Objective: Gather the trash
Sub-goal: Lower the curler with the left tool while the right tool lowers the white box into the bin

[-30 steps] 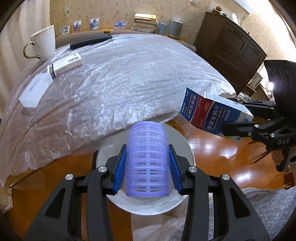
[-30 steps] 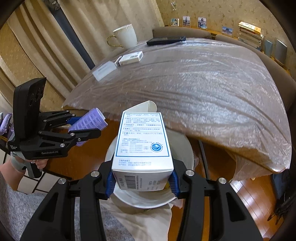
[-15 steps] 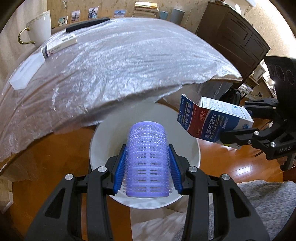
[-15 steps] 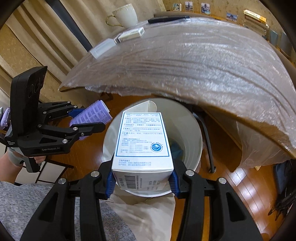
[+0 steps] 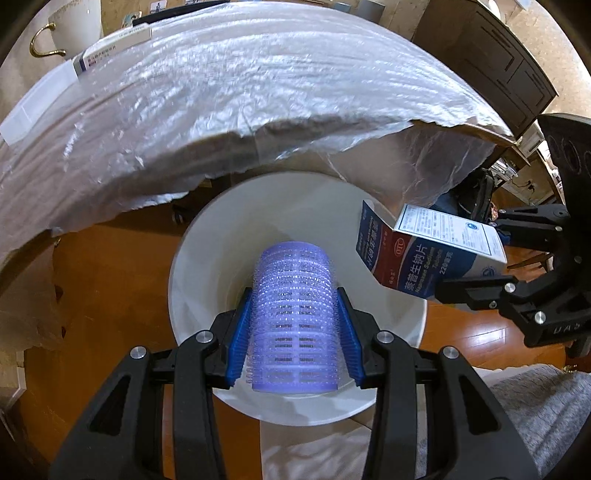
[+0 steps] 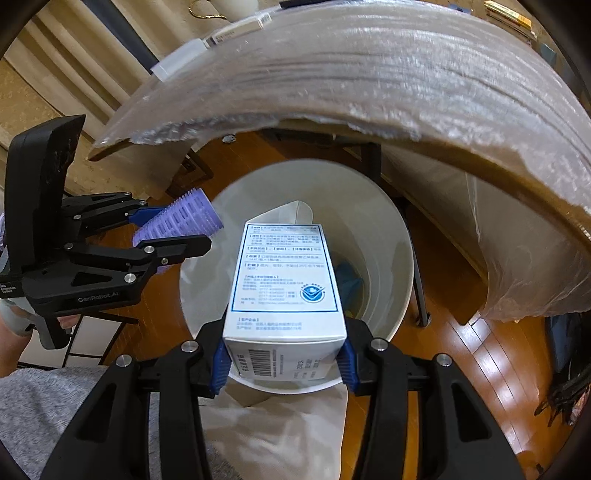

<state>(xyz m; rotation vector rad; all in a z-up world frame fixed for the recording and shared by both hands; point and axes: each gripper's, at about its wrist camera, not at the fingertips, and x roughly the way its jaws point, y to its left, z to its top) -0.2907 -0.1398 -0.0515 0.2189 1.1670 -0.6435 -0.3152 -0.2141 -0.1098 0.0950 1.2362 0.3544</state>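
My left gripper (image 5: 294, 325) is shut on a purple hair roller (image 5: 293, 317) and holds it over the open white trash bin (image 5: 207, 266). My right gripper (image 6: 282, 354) is shut on a white and blue medicine box (image 6: 286, 288), held above the same bin (image 6: 391, 236). In the left wrist view the box (image 5: 417, 258) and right gripper (image 5: 517, 295) hang over the bin's right rim. In the right wrist view the roller (image 6: 177, 221) and left gripper (image 6: 162, 236) sit at the bin's left rim. Some trash (image 6: 349, 284) lies at the bin's bottom.
The table with a crinkled plastic cover (image 5: 221, 110) overhangs the bin's far side. On it lie a slim box (image 5: 114, 48), a white block (image 5: 33, 110) and a white cup (image 5: 70, 26). A dark cabinet (image 5: 509, 62) stands at right. The floor is wood.
Both grippers have dropped lower and tilted down over the bin, below the table edge. The bin's inside now shows more fully. Both still hold their items.
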